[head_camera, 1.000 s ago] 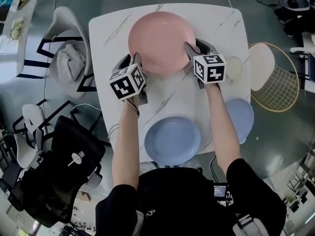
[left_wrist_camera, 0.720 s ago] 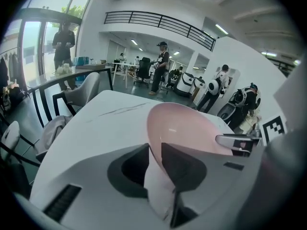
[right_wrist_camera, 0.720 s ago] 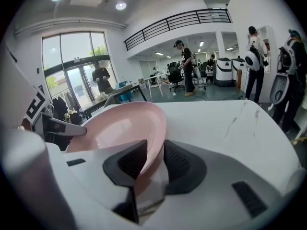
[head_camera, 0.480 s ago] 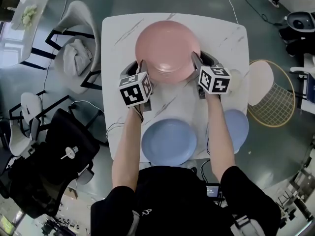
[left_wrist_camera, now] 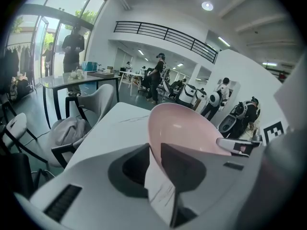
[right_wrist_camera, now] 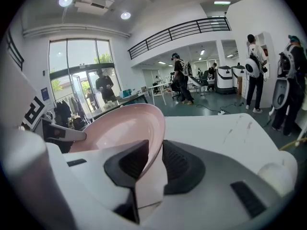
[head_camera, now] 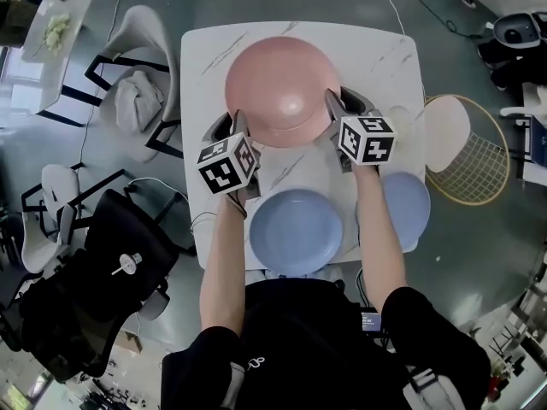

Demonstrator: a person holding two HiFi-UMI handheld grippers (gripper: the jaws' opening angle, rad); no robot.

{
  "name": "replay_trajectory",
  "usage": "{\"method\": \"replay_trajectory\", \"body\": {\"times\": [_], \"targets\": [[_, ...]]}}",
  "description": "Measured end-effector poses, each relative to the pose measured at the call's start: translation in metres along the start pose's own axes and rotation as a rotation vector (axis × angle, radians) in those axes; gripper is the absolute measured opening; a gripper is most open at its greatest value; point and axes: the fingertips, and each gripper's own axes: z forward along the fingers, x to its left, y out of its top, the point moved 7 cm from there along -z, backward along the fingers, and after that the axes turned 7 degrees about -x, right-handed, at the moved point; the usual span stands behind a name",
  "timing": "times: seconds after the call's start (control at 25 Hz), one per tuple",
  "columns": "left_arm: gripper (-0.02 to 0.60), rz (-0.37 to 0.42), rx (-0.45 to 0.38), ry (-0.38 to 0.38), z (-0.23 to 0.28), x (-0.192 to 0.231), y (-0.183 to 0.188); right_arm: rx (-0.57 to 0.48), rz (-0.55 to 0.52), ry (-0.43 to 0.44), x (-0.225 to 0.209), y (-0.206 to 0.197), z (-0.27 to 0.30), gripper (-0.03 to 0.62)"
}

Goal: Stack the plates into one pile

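Head view: clamping pink plate [head_camera: 282, 88] between left gripper [head_camera: 229, 125] and right gripper [head_camera: 342, 105], jaws just closing on its rim, lifting it off tabletop [head_camera: 385, 58] since earlier.

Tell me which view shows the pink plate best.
The head view: it shows nearly the whole round pink plate from above. The two gripper views each show only part of it, edge-on: its rim is pinched in the jaws of the left gripper and the right gripper, which have just been closing.
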Motion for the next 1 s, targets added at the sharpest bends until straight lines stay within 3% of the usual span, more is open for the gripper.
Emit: {"method": "replay_trajectory", "body": {"times": [0.48,1.0], "targets": [[0.087,0.054,-0.004,-0.108,-0.058,-0.001,-0.008,-0.04,-0.007,-0.115,0.039,-0.013,-0.079,0.098],[0.087,0.186,0.073,-0.302,-0.106,-0.008,-0.051,-0.058,0.087,-0.357,0.077,-0.086,-0.182,0.098]]}}
